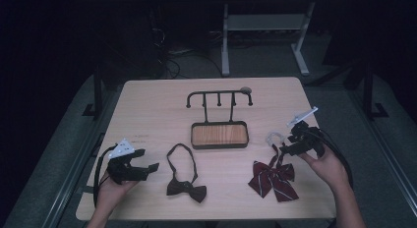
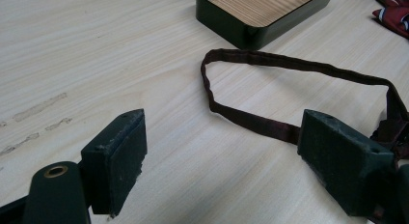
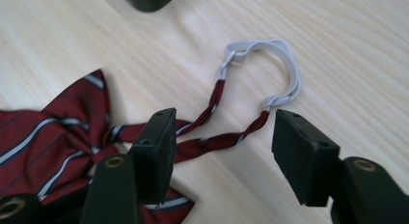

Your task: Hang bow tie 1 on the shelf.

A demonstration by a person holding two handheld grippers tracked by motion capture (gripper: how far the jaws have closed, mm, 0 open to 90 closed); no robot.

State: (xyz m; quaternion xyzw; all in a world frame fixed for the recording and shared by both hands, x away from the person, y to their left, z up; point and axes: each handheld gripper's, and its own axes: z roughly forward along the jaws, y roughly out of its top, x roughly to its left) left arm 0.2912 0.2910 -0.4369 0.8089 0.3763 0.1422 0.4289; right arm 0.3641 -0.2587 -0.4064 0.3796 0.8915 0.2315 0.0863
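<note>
From the high view, a person is sitting at a light wooden table (image 1: 147, 105) with a gripper in each hand. The striped bow tie (image 1: 273, 178) is lying flat near the right front edge, its neck strap running up toward a small white elastic loop (image 1: 273, 136). The right gripper (image 1: 287, 148) is hovering just beside that loop, angled down at it, most likely because the loop is the easiest part to catch and later slip over a peg. The dark bow tie (image 1: 187, 189) is lying near the middle front with its strap spread open, and the left gripper (image 1: 151, 167) is resting close to it, apparently waiting its turn. Behind both ties a black hook stand (image 1: 219, 95) is rising from a wood-lined tray (image 1: 219, 135), probably the place meant for hanging.

In the left gripper view, the fingers (image 2: 118, 159) are standing released and wide apart, with nothing pinched; the dark strap (image 2: 289, 67) is lying loose on the table beyond them, one stretch passing behind the right-hand finger.

In the right gripper view, the fingers (image 3: 155, 147) are spread apart and are gripping nothing, though they are framing the two red strap ends just below the white elastic (image 3: 284, 64). They are lined up either side of the strap, seemingly for a pinch near the loop.
</note>
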